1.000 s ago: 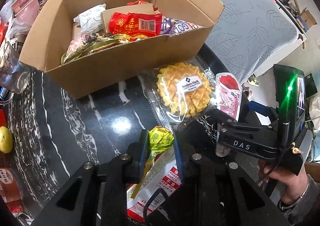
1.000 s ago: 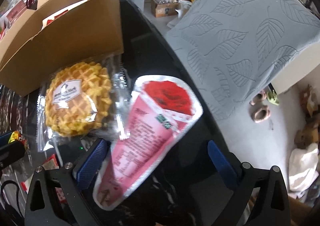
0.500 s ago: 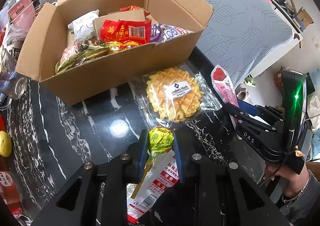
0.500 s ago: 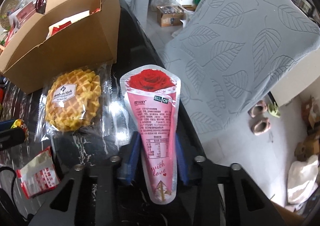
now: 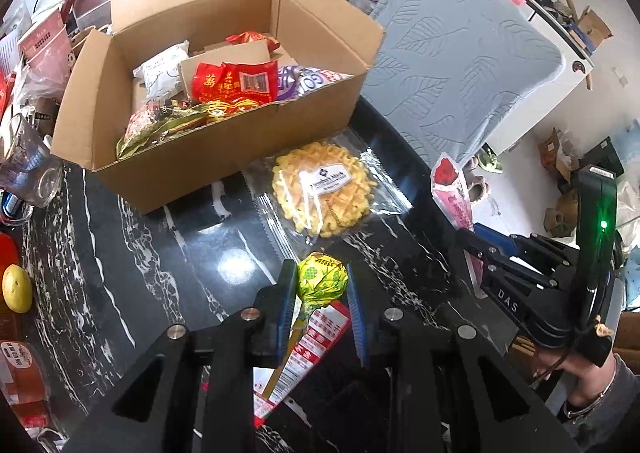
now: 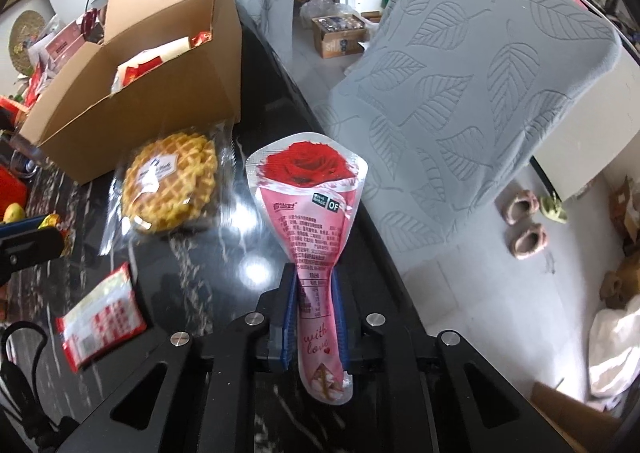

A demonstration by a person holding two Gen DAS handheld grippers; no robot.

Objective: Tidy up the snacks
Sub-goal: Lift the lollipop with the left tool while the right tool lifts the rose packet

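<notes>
My left gripper (image 5: 322,285) is shut on a lollipop in a green-yellow wrapper (image 5: 323,275), held above the black marble table (image 5: 120,253). My right gripper (image 6: 314,285) is shut on the narrow lower part of a pink rose-print pouch (image 6: 308,189), lifted off the table; the same pouch (image 5: 450,189) shows at the right of the left wrist view. An open cardboard box (image 5: 224,149) with several snack packets stands behind. A wrapped waffle (image 5: 324,189) lies in front of it, seen again as the waffle (image 6: 170,183) in the right wrist view. A red-and-white sachet (image 6: 100,317) lies on the table.
A glass mug (image 5: 28,169) and a yellow fruit (image 5: 16,289) sit at the table's left. A grey leaf-pattern cushion (image 6: 460,65) stands beyond the table's right edge, with slippers (image 6: 524,225) on the floor. A person's hand (image 5: 588,389) holds the right gripper.
The right gripper shut on the rose pouch, which lay tilted between open jaws, and lifted it upright. The left gripper rose with the lollipop, so box and waffle look farther away.
</notes>
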